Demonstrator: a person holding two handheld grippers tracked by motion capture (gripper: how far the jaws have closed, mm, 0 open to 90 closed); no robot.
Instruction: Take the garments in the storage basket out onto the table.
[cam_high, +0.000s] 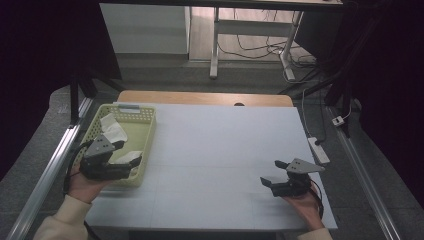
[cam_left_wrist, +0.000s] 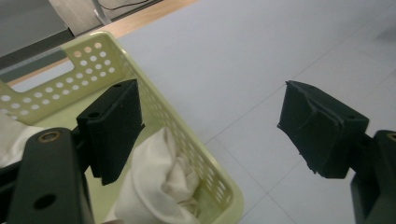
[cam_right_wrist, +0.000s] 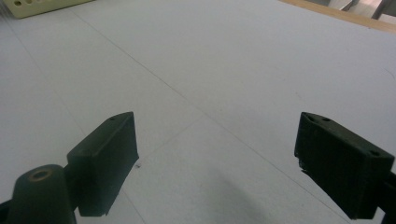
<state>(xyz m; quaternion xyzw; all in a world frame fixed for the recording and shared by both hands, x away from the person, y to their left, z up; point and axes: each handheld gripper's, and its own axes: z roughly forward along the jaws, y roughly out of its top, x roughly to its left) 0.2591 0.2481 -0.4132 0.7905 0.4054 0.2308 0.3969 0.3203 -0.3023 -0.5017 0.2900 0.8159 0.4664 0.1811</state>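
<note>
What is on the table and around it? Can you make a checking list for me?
Surface: white table top, wooden edge at the far side.
Job's things: yellow basket at the left side, white cloths inside it.
Clutter: nothing seen on the bare white part.
Grippers: left gripper open, its fingers astride the basket's near corner, one inside and one outside; right gripper open over bare table, holding nothing.
Cables: white power strip beside the table's right edge; wires on the floor behind.
Surroundings: metal rails on both sides, another table's legs at the back, dark curtains.
</note>
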